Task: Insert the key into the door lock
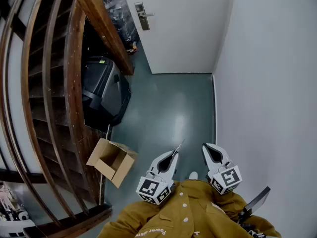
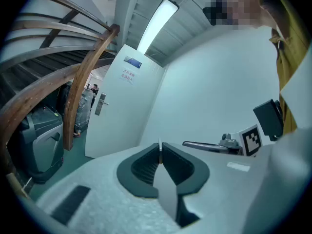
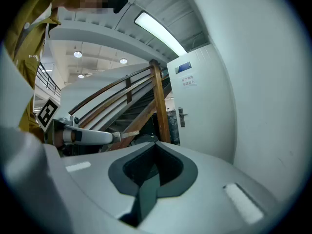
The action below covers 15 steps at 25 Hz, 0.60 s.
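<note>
Key point(image 1: 179, 145) pinched in left tongs point(image 1: 174, 153) | door point(image 1: 183, 29) well apart | box point(image 1: 113, 161) nearby

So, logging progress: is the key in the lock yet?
Out: the key is pinched in the left gripper, well short of the door lock.

**Legible markings.** White lettering on the mustard-yellow jacket point(image 1: 198, 209), at the lower edge of the head view, begins "Power"; the remainder cannot be read. A small blue-and-white paper notice point(image 2: 130, 68) on the white door point(image 2: 122, 116) bears red characters too small to read in either gripper view. The left gripper point(image 1: 174, 155) and right gripper point(image 1: 207, 147) each carry black-and-white square marker patterns point(image 1: 150, 186).
</note>
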{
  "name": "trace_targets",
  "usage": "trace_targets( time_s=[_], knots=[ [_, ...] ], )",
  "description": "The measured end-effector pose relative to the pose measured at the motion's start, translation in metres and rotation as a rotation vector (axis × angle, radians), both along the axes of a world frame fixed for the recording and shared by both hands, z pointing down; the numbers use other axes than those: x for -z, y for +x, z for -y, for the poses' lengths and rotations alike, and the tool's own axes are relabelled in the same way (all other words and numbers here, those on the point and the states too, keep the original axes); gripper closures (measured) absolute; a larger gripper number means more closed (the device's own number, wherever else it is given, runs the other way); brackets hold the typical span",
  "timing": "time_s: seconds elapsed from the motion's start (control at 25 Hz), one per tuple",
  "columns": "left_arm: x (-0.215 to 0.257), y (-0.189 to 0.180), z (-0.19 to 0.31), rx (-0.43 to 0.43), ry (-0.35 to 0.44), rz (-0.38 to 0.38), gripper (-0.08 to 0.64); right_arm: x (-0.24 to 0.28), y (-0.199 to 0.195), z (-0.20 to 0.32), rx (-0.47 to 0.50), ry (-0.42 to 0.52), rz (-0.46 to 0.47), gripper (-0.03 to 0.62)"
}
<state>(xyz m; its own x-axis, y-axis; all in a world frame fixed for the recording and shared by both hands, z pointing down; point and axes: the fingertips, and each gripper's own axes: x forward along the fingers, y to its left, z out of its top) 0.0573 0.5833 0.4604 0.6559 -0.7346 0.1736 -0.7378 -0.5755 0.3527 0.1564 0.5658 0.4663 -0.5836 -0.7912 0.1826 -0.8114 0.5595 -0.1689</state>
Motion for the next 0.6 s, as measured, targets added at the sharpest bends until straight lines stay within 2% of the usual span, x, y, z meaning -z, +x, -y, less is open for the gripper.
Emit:
trace_targets(
  time_s=[0.4,0.56,0.6],
  knots=[
    [0.0,0.002,-0.012,-0.001,-0.015,-0.021,0.534,0.002,0.0,-0.014,0.006,-0.004,-0.005,0.588],
    [-0.001,0.002,-0.016,-0.011,-0.022,-0.023,0.534,0.007,-0.002,-0.016,0.011,-0.017,0.069,0.586],
    [-0.002,0.0,-0.017,-0.012,-0.024,-0.024,0.534,0.007,-0.004,-0.017,0.014,-0.02,0.084,0.564]
  ],
)
